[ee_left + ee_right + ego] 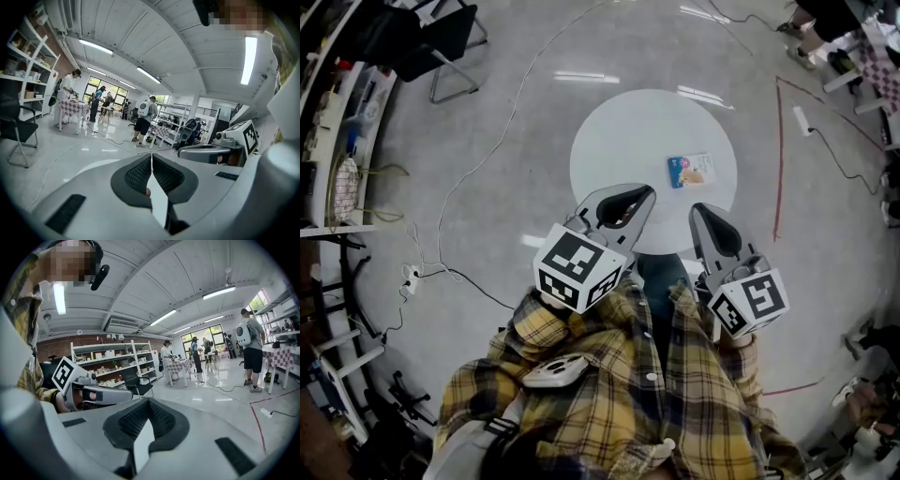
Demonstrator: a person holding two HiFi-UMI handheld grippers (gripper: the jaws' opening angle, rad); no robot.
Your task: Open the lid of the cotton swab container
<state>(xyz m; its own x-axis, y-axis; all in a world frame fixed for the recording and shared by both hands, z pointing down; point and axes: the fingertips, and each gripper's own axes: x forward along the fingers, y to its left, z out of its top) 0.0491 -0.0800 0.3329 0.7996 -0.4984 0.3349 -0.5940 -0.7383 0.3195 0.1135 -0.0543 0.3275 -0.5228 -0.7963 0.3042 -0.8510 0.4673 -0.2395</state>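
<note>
The cotton swab container, a small flat box with a blue and orange label, lies on the right part of the round white table. My left gripper hovers at the table's near edge, left of the container, jaws shut and empty. My right gripper is held just below the container, also shut on nothing. Both point up and away from the table, so the container is absent from both gripper views. In the left gripper view the jaws meet; the right gripper view shows the same.
A black chair and shelves stand at the left. White cables and a red tape line run over the grey floor. People stand at tables in the distance. A person's feet show at top right.
</note>
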